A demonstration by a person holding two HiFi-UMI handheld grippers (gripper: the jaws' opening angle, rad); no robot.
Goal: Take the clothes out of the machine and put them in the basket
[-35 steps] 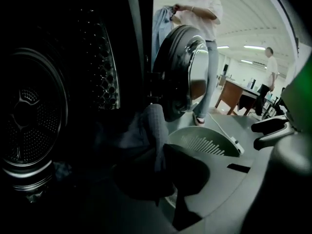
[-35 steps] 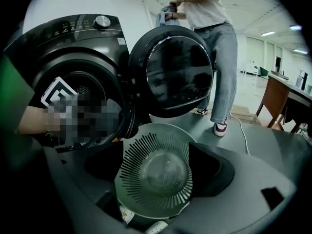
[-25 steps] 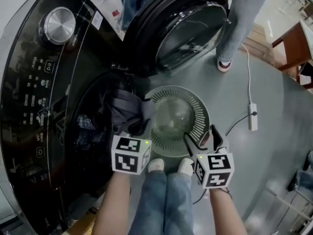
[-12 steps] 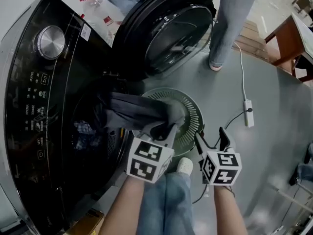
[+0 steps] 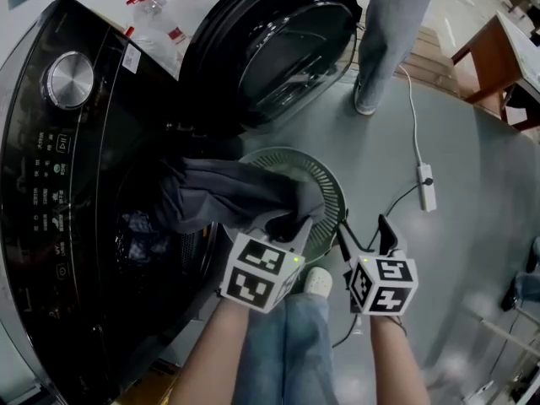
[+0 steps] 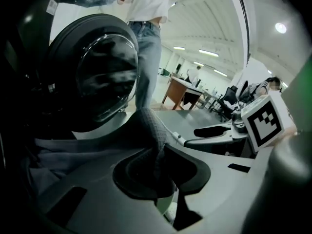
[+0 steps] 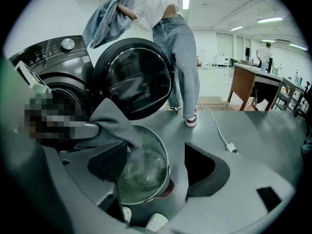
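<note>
A grey garment stretches from the black washing machine's drum opening across to the round green basket on the floor. My left gripper is shut on the garment's leading end, over the basket's near rim. In the left gripper view the cloth bunches up out of the pinched pads of the left gripper. My right gripper hovers right of the basket; its jaws are closing with nothing between them. The right gripper view looks past my right gripper at the basket and the garment.
More dark clothes lie inside the drum. The machine's round door stands open at the back. A person stands behind the basket. A white power strip with its cable lies on the floor at right, near a wooden table.
My left gripper has pulled the grey garment out of the drum and rightwards, over the basket's rim. The right gripper has shifted slightly and its jaws have narrowed a little.
</note>
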